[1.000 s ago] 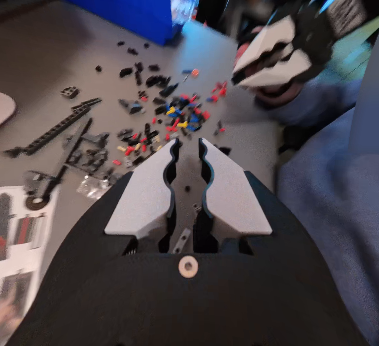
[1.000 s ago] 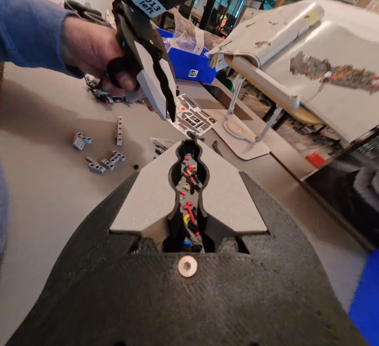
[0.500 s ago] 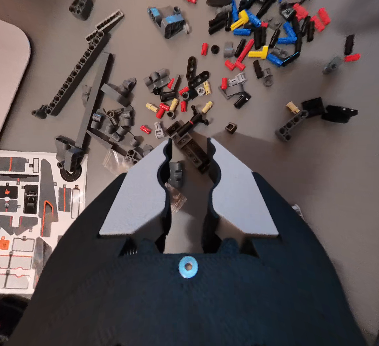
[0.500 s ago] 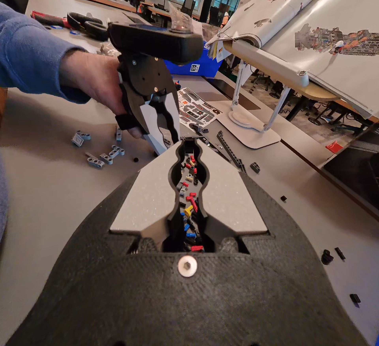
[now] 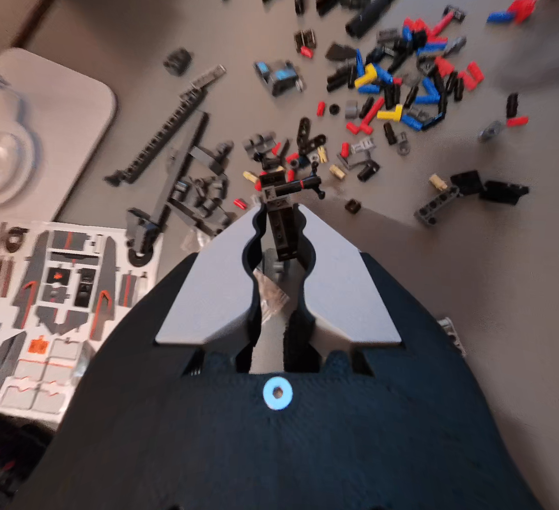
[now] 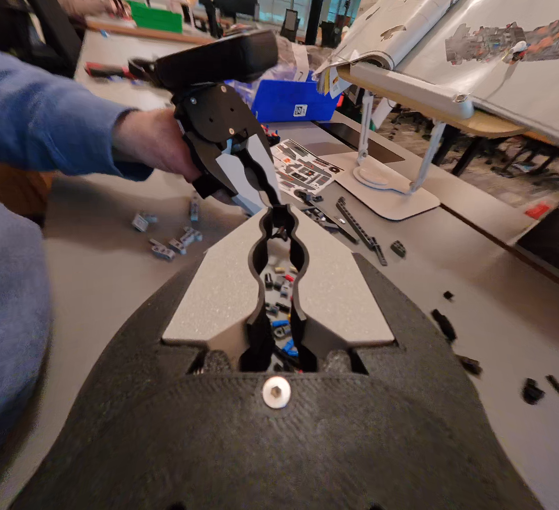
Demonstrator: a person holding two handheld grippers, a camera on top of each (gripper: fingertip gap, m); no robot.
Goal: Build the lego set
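Lego assembly (image 5: 279,214), black and long, points forward between the narrowed left gripper (image 5: 279,211) fingertips that pinch it above scattered pieces (image 5: 393,93); right gripper (image 6: 279,214) nearly closed, gripping nothing.

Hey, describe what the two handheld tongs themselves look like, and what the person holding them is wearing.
Both tongs, left and right, have a rough matte black printed body, one round silver screw at the centre, and two light grey wedge-shaped fingers with wavy black inner edges. From the right wrist view, the left one carries a bulky black housing on top. The person wears a blue sleeve.
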